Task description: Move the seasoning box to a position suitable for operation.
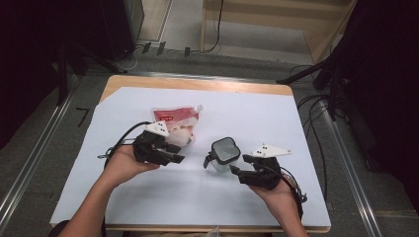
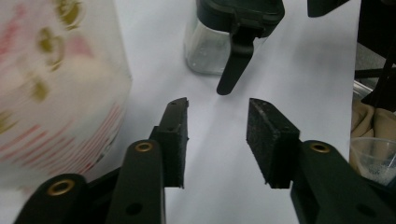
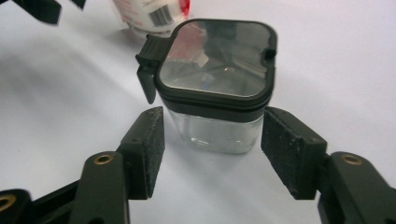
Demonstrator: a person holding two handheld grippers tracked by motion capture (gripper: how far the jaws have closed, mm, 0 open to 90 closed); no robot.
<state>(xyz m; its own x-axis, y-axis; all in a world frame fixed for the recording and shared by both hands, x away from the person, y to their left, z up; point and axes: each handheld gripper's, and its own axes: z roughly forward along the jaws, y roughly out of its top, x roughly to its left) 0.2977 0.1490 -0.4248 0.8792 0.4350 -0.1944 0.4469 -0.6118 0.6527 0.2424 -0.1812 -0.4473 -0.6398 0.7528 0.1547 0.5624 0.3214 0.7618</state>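
Right gripper (image 3: 212, 154) jaws stand apart around the clear jar (image 3: 215, 93) mid-table, not yet pinching, lid shut, while the left gripper (image 2: 217, 140) gapes empty beside the pouch (image 1: 175, 126), so grabbing, opening and any pouring remain.

Only an unreadable barcode on pouch (image 3: 149, 14)

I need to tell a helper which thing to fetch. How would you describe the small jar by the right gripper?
On the white sheet covering the table, look right of centre, before the right gripper. The jar is small, clear and square, with a black lid and side latch, unlike the soft red-and-white pouch farther left.
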